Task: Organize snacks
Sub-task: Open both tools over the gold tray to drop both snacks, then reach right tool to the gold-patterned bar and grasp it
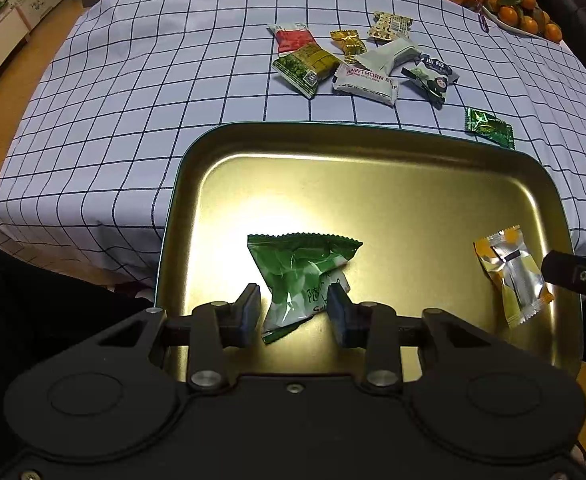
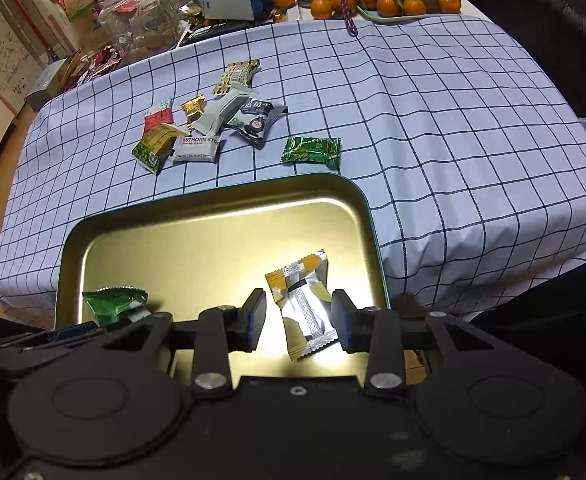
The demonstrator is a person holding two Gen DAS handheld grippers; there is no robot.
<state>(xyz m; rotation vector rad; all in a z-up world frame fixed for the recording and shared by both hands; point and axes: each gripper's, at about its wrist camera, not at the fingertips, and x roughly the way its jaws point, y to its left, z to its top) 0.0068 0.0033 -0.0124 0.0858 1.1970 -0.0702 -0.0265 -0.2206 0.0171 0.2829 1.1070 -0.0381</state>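
My tray point(image 1: 373, 148) sits on the cloth point(image 1: 133, 120), lower frame, two snack packets point(image 1: 305, 276) inside. Behind it, upper centre, a packet cluster point(image 1: 357, 64); one lone packet point(image 1: 489, 126) at right.

1. The tray point(image 1: 373, 184) looks like brushed gold metal, semi-glossy, with a bright glare patch.
2. The green packet point(image 1: 301, 268) and yellow packet point(image 2: 305, 304) are shiny, crinkled plastic foil.
3. The tablecloth point(image 2: 433, 120) is matt woven cloth.
4. The left hand-held gripper point(image 1: 293, 312) is matt black plastic.
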